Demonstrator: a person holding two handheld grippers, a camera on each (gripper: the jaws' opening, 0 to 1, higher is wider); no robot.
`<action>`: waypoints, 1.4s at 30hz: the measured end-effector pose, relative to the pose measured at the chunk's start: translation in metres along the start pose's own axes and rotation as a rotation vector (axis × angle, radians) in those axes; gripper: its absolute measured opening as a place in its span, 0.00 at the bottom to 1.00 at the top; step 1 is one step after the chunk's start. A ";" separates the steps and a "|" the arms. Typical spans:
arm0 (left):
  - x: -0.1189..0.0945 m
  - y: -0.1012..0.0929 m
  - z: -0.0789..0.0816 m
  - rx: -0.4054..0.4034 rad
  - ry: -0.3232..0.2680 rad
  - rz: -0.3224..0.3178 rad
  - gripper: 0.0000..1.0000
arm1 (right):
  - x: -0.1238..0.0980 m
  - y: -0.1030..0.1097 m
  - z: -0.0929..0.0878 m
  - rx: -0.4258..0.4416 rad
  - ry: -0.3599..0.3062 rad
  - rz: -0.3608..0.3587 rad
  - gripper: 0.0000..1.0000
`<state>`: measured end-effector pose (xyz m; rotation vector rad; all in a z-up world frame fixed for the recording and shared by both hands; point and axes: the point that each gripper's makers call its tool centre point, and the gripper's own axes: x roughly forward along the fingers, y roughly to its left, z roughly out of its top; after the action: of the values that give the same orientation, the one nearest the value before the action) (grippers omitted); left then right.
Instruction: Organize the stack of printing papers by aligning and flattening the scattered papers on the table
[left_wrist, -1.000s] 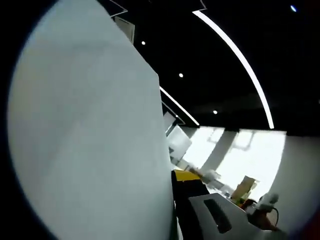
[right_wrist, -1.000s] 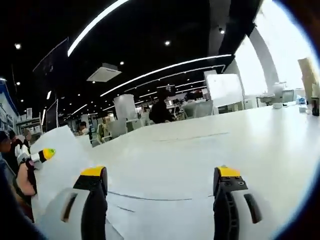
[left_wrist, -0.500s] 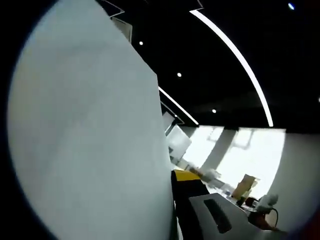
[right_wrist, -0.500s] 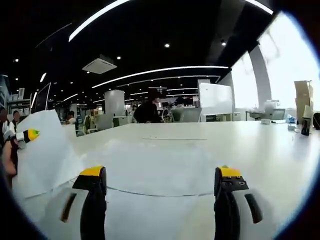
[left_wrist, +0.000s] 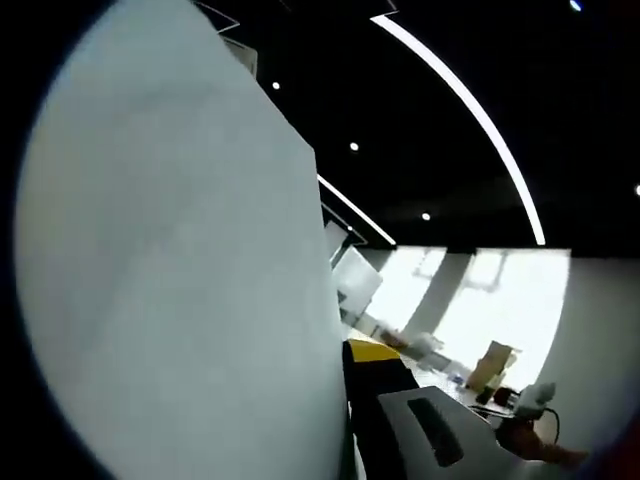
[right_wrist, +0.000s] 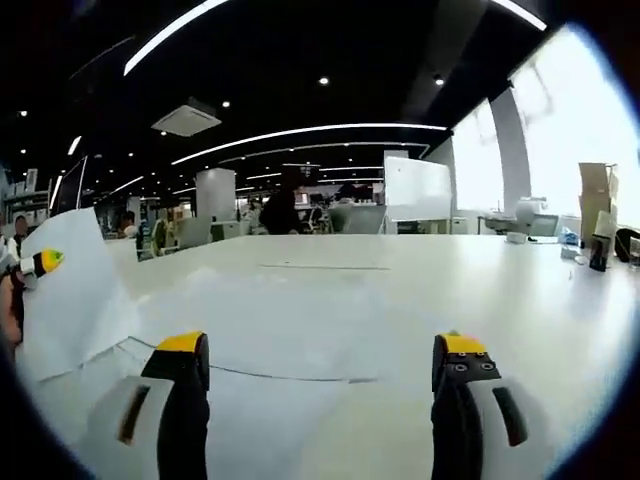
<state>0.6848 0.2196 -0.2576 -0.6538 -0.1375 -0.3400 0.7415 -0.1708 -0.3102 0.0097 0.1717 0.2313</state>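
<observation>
A large white paper sheet stands upright close in front of the left gripper view's camera. My left gripper is shut on its edge; one yellow-tipped jaw shows to the right of the sheet and the other is hidden behind it. In the right gripper view the same sheet stands raised at the far left, with the left gripper pinching it. My right gripper hangs open and holds nothing, low over flat white papers that lie on the white table.
A whiteboard and a seated person are beyond the table's far edge. A cardboard box and small items stand at the far right. More people stand at the left edge. The box also appears in the left gripper view.
The right gripper view has swung and levelled, so the raised sheet now sits further left in it. The left gripper still holds the sheet, almost unmoved. The right jaws stayed open.
</observation>
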 end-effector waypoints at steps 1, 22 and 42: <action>0.000 0.000 0.000 0.001 0.000 -0.001 0.06 | 0.000 0.000 -0.001 -0.001 0.004 0.000 0.87; -0.001 0.000 -0.003 0.006 0.013 -0.001 0.06 | 0.036 0.006 -0.036 -0.127 0.202 0.035 0.78; -0.002 -0.004 -0.002 0.014 0.008 -0.029 0.06 | 0.034 0.038 -0.038 -0.189 0.175 0.194 0.22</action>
<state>0.6818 0.2155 -0.2573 -0.6375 -0.1418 -0.3687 0.7587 -0.1264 -0.3520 -0.1827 0.3232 0.4414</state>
